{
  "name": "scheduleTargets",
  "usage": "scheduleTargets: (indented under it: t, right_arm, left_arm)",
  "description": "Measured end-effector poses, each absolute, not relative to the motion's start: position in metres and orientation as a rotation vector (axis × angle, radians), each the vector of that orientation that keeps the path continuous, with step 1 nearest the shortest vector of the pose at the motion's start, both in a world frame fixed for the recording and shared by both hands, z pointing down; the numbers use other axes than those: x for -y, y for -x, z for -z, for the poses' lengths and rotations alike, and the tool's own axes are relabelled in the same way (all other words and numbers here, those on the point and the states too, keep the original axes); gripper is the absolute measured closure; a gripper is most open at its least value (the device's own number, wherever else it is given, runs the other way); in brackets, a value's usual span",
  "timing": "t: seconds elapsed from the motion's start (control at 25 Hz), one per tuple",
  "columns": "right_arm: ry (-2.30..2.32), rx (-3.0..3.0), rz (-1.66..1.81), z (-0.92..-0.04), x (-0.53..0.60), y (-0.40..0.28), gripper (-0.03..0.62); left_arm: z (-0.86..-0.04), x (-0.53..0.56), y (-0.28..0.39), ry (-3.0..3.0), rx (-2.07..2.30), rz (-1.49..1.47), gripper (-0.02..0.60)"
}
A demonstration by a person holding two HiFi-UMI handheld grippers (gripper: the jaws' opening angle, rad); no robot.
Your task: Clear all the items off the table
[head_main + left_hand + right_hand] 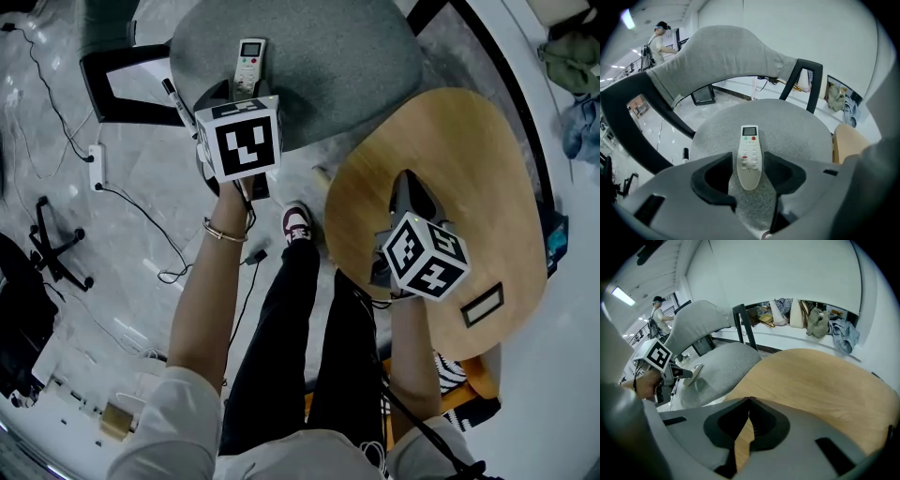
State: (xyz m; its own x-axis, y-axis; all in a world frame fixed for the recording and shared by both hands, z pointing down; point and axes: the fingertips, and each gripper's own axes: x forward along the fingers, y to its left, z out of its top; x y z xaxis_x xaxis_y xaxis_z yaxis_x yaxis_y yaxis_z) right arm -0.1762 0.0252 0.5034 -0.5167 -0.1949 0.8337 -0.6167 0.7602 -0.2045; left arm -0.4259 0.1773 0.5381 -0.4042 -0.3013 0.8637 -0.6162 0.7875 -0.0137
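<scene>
Head view: left gripper (246, 98) is out over the grey chair seat (347, 56), with the remote (249, 58) poking out ahead of it. The right gripper (405, 187) hangs over the wooden table (487, 178). There's a power strip (97, 161) and cables on the floor.

Left gripper view: the jaws pinch the remote's lower end from both sides. The chair back (726, 51) arches behind.

Right gripper view: the jaws are fully together with nothing in them, just tabletop underneath. Bags (806, 315) are piled along the wall.
</scene>
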Motion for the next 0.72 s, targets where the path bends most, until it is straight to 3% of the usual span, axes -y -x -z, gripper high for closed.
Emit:
scheduleTargets:
  t: [0.4, 0.56, 0.72]
  right_arm:
    - [-0.678, 2.094, -0.657, -0.496, -0.009, 0.136, 0.569]
    - [-0.745, 2.083, -0.706, -0.491, 0.002, 0.102, 0.569]
    - [-0.809, 2.075, -0.748, -0.484, 0.014, 0.066, 0.569]
  left_arm:
    - [-0.502, -0.145, 0.365, -0.747, 2.067, -0.324, 0.391]
    - [-0.496, -0.117, 0.313, -0.838, 2.007, -0.312, 0.443]
    - [-0.489, -0.090, 0.254, -0.973, 1.934, -0.306, 0.564]
